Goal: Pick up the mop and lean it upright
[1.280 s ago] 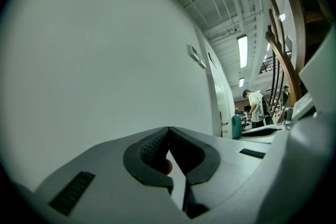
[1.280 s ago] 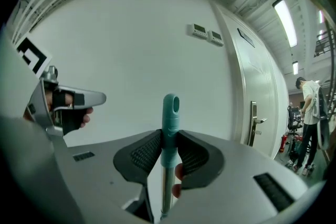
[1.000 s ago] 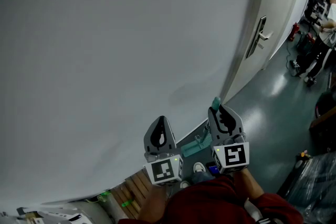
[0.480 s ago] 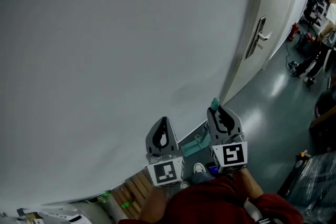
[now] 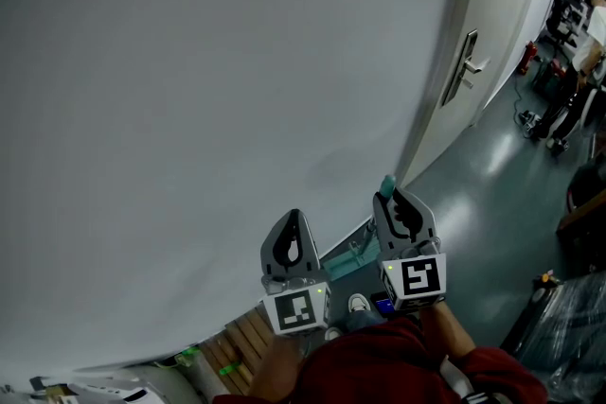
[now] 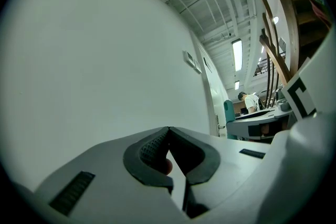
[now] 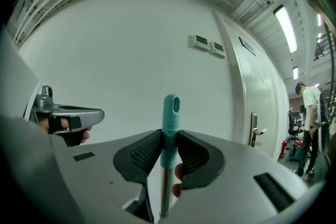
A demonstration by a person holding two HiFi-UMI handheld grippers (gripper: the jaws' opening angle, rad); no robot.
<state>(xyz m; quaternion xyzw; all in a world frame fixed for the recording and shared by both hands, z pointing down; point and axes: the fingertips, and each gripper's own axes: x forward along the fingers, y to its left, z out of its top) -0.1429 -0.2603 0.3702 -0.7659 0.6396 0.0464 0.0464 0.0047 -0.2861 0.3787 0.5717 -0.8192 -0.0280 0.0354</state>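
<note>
And nothing moves. Over the last second the picture holds almost exactly as it was: both tools sit where they were and the mop [image 5: 387,185] hasn't budged.

The right gripper [image 5: 395,197] is clamped on the mop, and its own view shows it cleanly. The two dark pads [image 7: 145,153] pinch the teal grip [image 7: 170,113] just below its capped, slotted end, with the metal shaft [image 7: 165,191] dropping away underneath. The mop stands upright in that hold. Its teal mop head [image 5: 347,264] is down on the floor [image 5: 492,194] at the foot of the wall [image 5: 189,109], left of the door [image 5: 502,33].

The left gripper [image 5: 292,220] hovers beside the right one, apart from the handle. Its jaws are closed tip to tip with nothing between them, so it has no part in this.

What does the stillness mean? My read is that the lift is finished and this is the settling pause before letting go. The top of the handle sits very close to the wall from overhead, but neither view shows whether it actually rests there. That matters, because the pinch is all that visibly holds the mop up. If the jaws part before the handle bears on the wall, it could tip or slide sideways.
</note>
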